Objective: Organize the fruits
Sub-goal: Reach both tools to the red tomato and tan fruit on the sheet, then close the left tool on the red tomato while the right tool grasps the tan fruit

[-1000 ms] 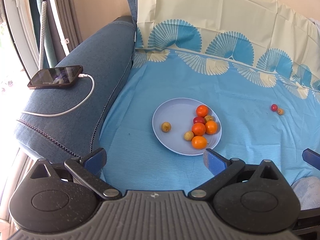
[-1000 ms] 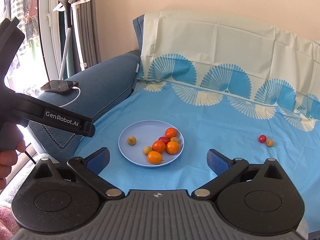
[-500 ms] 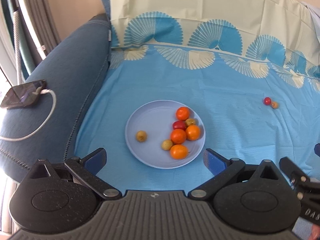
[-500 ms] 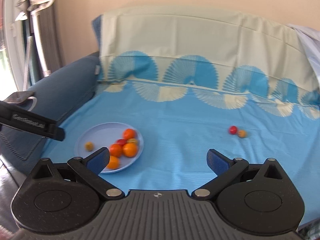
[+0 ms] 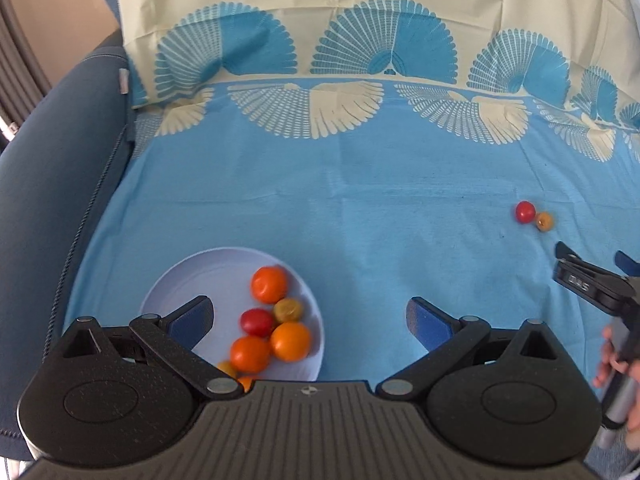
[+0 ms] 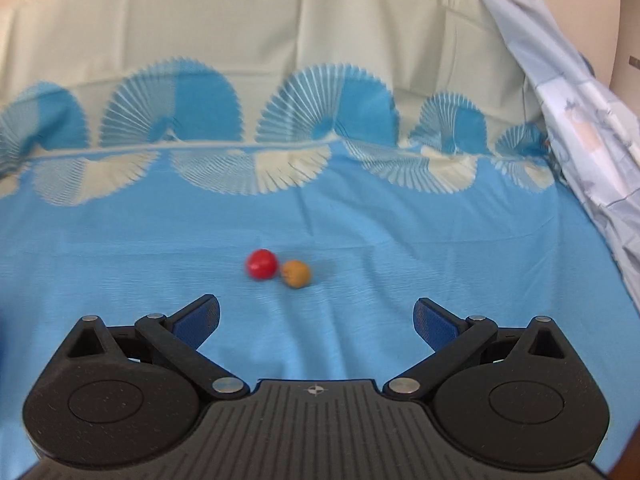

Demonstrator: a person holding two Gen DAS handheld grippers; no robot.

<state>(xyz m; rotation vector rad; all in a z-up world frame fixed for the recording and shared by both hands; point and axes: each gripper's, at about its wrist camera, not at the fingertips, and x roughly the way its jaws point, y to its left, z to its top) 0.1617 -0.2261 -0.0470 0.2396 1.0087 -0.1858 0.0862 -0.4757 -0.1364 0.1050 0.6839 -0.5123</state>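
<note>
Left wrist view: the left gripper [image 5: 310, 316] has its fingers [image 5: 190, 316] spread wide with nothing between them. A pale plate [image 5: 192, 276] lies on the blue sheet [image 5: 340, 200], partly behind the left finger and reaching into the gap between the two fingers. On the plate sit several small fruits in a cluster: an orange fruit [image 5: 269, 284] farthest from the fingers, a yellowish fruit [image 5: 289, 309] and a red fruit [image 5: 257, 321] touching just behind it, then two more orange ones [image 5: 291, 341] [image 5: 249, 354] side by side, closest to the gripper body. Two further fruits at the plate's near edge are mostly hidden by the gripper. Well ahead of the right finger and off to its right, a small red fruit [image 5: 525, 211] and a small orange-brown fruit [image 5: 544, 221] lie touching on the sheet, well apart from the plate. The right gripper [image 5: 592, 264] shows at the right edge, held by a hand [image 5: 618, 364]. A dark blue sofa arm [image 5: 52, 184] runs along the left side.

Right wrist view: the right gripper [image 6: 316, 318] has its fingers [image 6: 198, 318] wide apart and empty. The small red fruit [image 6: 261, 263] and the orange-brown fruit [image 6: 295, 273] lie just ahead of the fingers, touching each other, nearer the left finger than the right; this view is slightly blurred. A pale patterned cloth [image 6: 592, 128] hangs beyond the right finger.
</note>
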